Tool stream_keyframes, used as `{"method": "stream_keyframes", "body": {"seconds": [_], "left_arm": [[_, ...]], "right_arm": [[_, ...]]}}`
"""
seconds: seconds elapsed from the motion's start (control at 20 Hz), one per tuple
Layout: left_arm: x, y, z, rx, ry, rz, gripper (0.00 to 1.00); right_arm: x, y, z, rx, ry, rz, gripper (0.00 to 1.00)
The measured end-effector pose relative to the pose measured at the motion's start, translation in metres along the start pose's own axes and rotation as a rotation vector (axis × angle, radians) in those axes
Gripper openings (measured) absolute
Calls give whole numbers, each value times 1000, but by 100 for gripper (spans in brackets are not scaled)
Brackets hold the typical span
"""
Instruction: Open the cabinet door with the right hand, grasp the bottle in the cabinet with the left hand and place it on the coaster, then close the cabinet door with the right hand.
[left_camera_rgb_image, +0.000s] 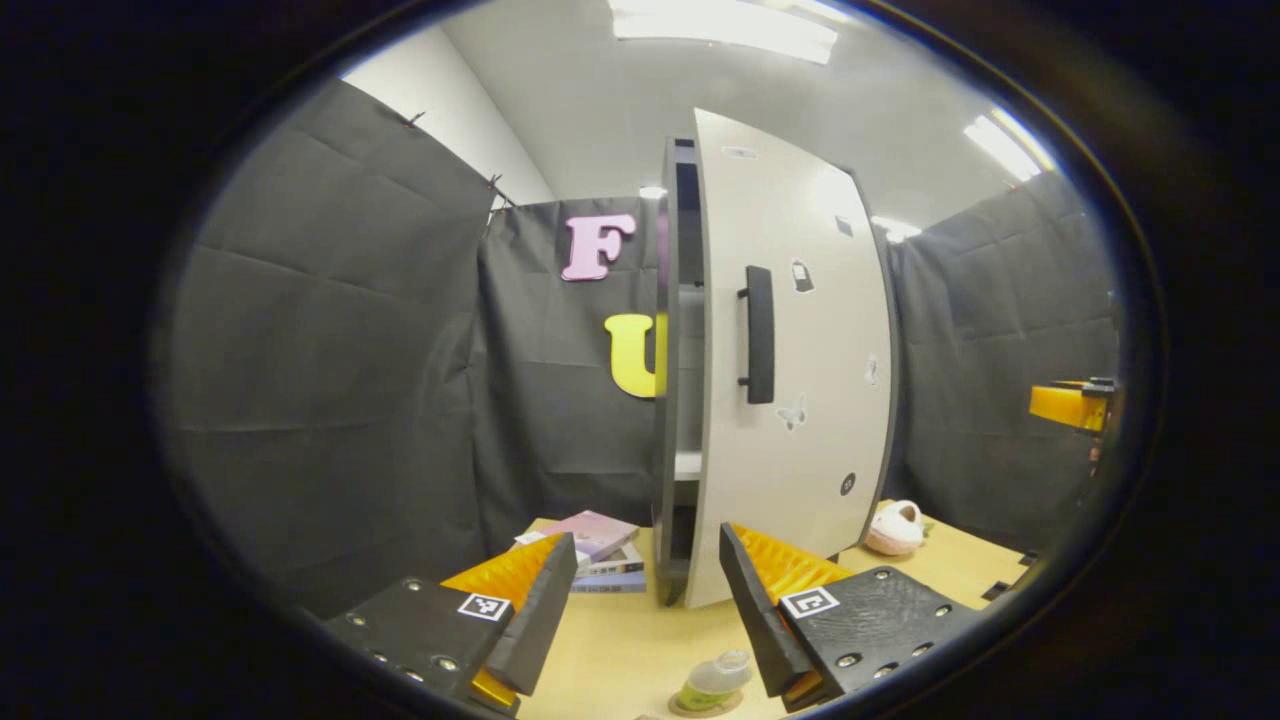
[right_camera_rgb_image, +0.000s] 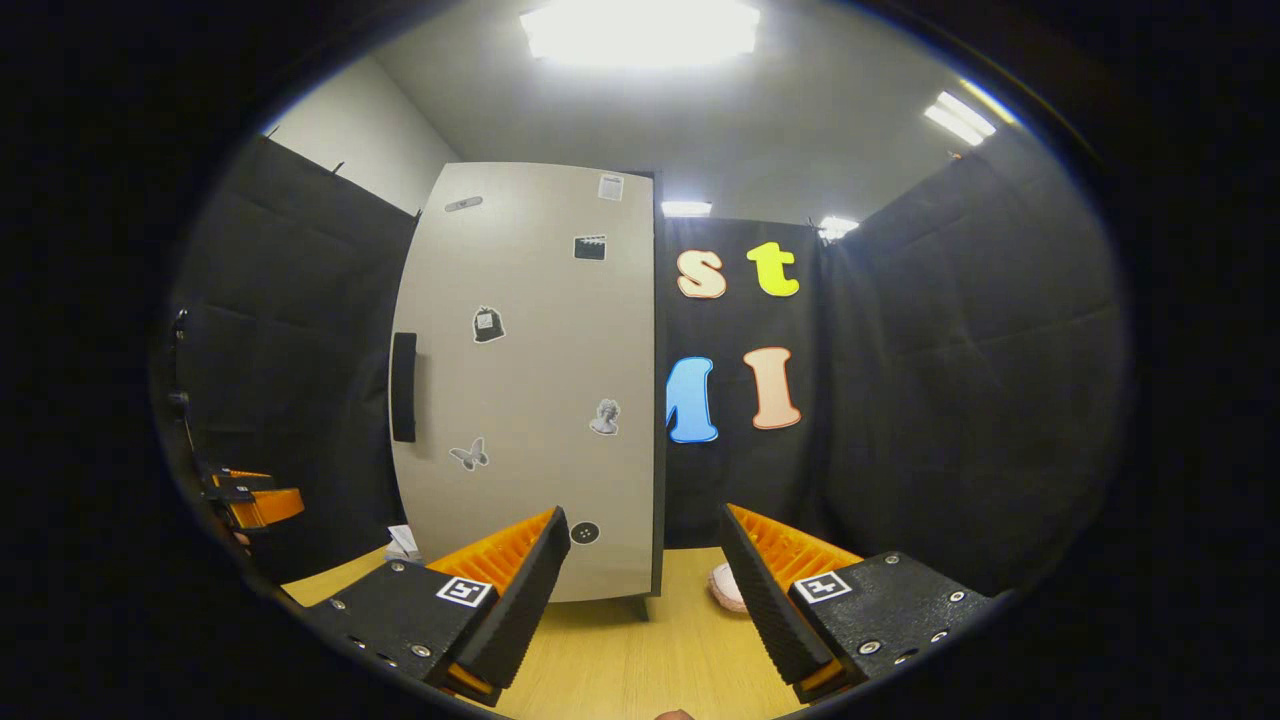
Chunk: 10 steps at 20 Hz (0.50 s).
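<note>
Left gripper (left_camera_rgb_image: 648, 600) hangs over the table (left_camera_rgb_image: 620, 650) with jaws wide and empty; the bottle (left_camera_rgb_image: 714, 680) stands on the coaster (left_camera_rgb_image: 706, 706) just below it. Right gripper (right_camera_rgb_image: 640, 590) likewise spread, gripping nothing. Beyond, cabinet door (left_camera_rgb_image: 790, 360) sits slightly ajar, handle (left_camera_rgb_image: 759, 334) free; books (left_camera_rgb_image: 600, 555) left, plush toy (left_camera_rgb_image: 893, 528) right.

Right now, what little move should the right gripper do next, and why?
Probably bring the right gripper up to the cabinet door and push it shut. The bottle already sits on the coaster. In the left gripper view the door looks slightly ajar, with a shelf showing in the gap. This gripper is open and holds nothing.
</note>
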<state>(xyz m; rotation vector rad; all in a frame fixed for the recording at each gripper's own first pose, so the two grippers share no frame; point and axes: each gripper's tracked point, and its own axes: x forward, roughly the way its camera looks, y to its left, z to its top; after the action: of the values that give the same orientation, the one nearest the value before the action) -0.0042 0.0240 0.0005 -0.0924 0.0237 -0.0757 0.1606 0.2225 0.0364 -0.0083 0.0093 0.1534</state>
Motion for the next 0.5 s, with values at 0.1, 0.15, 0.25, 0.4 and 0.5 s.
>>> {"method": "stream_keyframes", "body": {"seconds": [0.1, 0.15, 0.25, 0.4, 0.5], "left_arm": [[-3, -10, 3, 7, -1, 3, 82], [-4, -16, 4, 12, -1, 4, 82], [-7, -24, 5, 20, 1, 4, 82], [-11, -33, 8, 26, 3, 6, 86], [-13, -36, 8, 22, 5, 10, 86]], "right_arm": [[-2, -11, -1, -5, -4, -3, 94], [-1, -16, -3, -6, -3, -4, 94], [-3, -24, -7, -1, -3, -6, 94], [0, -41, -11, 10, 5, -10, 94], [-1, -46, -13, 8, 6, -13, 94]]}}
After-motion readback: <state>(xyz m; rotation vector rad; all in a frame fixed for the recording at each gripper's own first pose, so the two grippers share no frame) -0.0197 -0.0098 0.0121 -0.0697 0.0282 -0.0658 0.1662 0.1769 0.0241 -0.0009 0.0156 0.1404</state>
